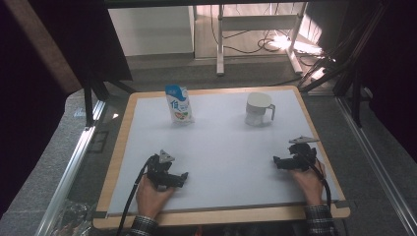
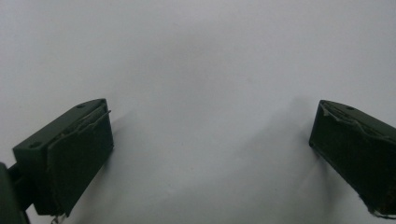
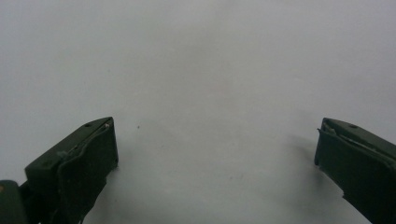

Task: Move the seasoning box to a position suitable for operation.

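Both tongs, left [image 1: 183,175] and right [image 1: 276,160], are gaping wide and empty, resting near the bench's [image 1: 221,147] front edge. Milk carton [image 1: 178,103] and white jug [image 1: 258,109] are standing upright at the bench's far side, probably awaiting pickup.

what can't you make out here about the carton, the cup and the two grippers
- Milk carton, high view: print too small to read.
- White measuring cup, high view: contents hidden by its wall.
- Left gripper and right gripper, high view: jaws too small and dark; the gripper views show them wide apart over bare table.
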Tool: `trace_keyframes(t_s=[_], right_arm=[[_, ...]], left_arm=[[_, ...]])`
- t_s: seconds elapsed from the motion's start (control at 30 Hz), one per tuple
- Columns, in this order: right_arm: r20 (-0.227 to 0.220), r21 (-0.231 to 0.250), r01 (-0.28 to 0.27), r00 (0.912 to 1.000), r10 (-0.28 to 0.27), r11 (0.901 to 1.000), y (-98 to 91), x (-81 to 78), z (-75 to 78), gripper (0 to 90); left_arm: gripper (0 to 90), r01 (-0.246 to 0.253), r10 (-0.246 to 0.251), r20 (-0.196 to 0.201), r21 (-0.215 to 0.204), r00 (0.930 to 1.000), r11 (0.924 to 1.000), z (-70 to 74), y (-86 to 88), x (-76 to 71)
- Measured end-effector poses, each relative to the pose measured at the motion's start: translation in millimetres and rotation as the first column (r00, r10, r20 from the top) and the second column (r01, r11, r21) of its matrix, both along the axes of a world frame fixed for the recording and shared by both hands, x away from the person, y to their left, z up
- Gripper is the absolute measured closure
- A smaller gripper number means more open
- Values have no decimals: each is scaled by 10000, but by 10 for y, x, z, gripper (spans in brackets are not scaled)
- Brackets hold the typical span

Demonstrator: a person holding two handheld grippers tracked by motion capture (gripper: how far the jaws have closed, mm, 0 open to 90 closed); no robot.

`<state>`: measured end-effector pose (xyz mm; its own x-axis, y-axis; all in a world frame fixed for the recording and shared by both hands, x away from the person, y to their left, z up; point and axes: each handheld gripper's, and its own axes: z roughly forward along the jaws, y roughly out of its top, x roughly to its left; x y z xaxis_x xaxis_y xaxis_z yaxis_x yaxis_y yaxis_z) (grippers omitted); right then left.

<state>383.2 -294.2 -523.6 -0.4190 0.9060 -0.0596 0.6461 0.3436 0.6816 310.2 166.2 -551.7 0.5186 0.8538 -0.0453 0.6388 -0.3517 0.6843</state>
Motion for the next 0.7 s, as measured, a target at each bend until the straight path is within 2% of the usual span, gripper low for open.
trace_keyframes(t_s=[0.5,0.7], right_arm=[[483,1046,-324,9985,274,9940,-38,87,272,0],[593,1081,-505,9973,443,9929,6,137,342,0]], left_arm=[[0,0,0,12,9,10000,10000,0,0,0],[0,1,-1,12,7,10000,10000,-1,0,0]])
